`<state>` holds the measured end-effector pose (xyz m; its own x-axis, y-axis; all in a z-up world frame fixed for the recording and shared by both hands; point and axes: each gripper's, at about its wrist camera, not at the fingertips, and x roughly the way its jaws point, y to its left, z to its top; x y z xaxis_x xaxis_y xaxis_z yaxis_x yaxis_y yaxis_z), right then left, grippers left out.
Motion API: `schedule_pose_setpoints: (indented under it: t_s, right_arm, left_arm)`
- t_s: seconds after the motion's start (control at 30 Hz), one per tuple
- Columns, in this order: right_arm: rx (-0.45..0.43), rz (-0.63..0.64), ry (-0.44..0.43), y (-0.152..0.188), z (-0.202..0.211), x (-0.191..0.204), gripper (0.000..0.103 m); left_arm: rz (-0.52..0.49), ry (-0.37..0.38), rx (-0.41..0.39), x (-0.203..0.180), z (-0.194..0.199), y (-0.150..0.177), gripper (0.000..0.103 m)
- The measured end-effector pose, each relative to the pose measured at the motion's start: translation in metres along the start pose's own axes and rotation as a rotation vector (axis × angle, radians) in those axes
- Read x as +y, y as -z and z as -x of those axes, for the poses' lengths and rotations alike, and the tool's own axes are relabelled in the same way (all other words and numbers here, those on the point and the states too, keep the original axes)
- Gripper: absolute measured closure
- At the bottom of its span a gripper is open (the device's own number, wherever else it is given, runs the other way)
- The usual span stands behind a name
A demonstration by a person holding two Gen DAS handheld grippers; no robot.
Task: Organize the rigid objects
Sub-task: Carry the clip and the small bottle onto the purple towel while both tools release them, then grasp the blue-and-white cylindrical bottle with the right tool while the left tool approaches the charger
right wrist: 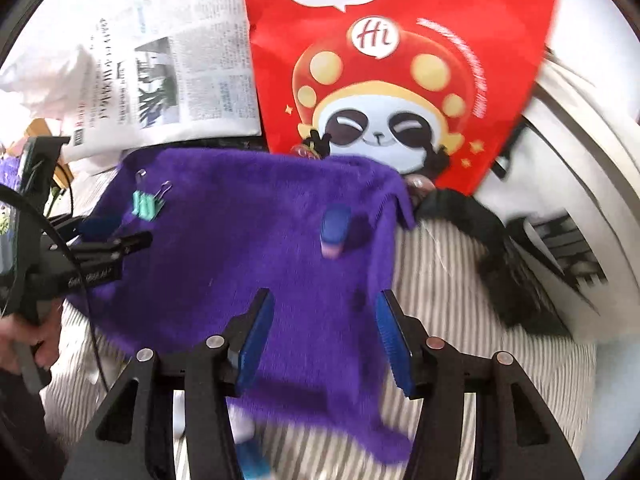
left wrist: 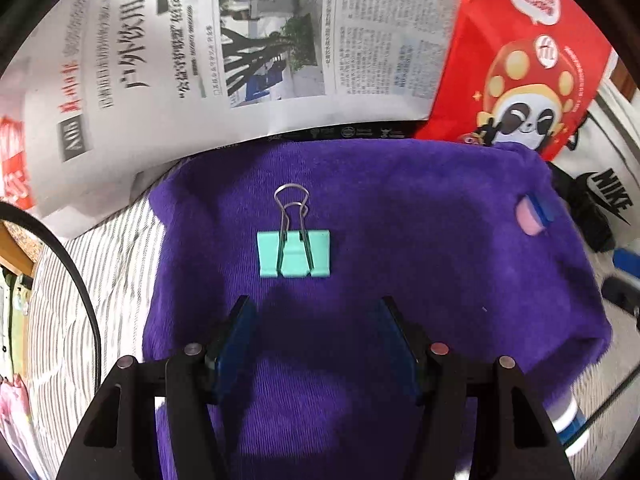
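Left wrist view: left gripper [left wrist: 314, 310] spread wide and empty, poised just near of a mint-green binder clip [left wrist: 294, 254] lying flat on a purple plush cloth [left wrist: 400, 240], wire handles pointing far. Far right on the same cloth, well apart from the clip, a blue-and-pink eraser-like block [left wrist: 534, 214]. Beyond, a newspaper [left wrist: 240, 40] and a red panda-print bag [left wrist: 532, 60]. Right wrist view: right gripper [right wrist: 324, 312] likewise spread and empty, near of the block [right wrist: 335, 230]. Probably the approach step, nothing grasped yet. Next move likely calling for a short advance to straddle the clip's body, then a firm close across its flat sides.
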<state>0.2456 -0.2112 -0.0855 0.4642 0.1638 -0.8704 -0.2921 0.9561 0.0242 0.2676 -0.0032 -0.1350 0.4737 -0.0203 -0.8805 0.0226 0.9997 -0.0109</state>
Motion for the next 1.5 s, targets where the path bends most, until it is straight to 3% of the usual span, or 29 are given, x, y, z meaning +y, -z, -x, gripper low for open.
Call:
schedule_pose_setpoints:
  t_s: [0.2,0.43,0.83,0.9,0.97,1.07,1.5]
  right_arm:
    - [0.035,0.025,0.002,0.05,0.024,0.013,0.05]
    - [0.107,0.034,-0.06,0.091,0.006,0.037,0.05]
    - [0.114,0.055,-0.043,0.103,-0.017,0.048,0.05]
    - [0.102,0.06,-0.039,0.105,-0.02,0.047,0.053]
    - [0.084,0.072,-0.031,0.107,-0.018,0.047,0.062]
    - [0.08,0.069,-0.028,0.112,-0.016,0.042,0.062]
    - [0.085,-0.002,0.001,0.135,-0.01,0.009,0.064]
  left_arm:
    - [-0.003,-0.001,-0.038,0.002,0.044,0.027,0.042]
    - [0.036,0.061,-0.051,0.019,0.078,0.068,0.042]
    - [0.031,0.073,0.02,0.007,0.067,0.108,0.042]
    - [0.022,0.057,0.027,0.004,0.062,0.11,0.042]
    - [0.015,0.041,0.033,0.003,0.058,0.112,0.042]
    - [0.009,0.024,0.043,0.001,0.049,0.112,0.042]
    - [-0.033,-0.016,-0.004,0.002,0.041,0.114,0.044]
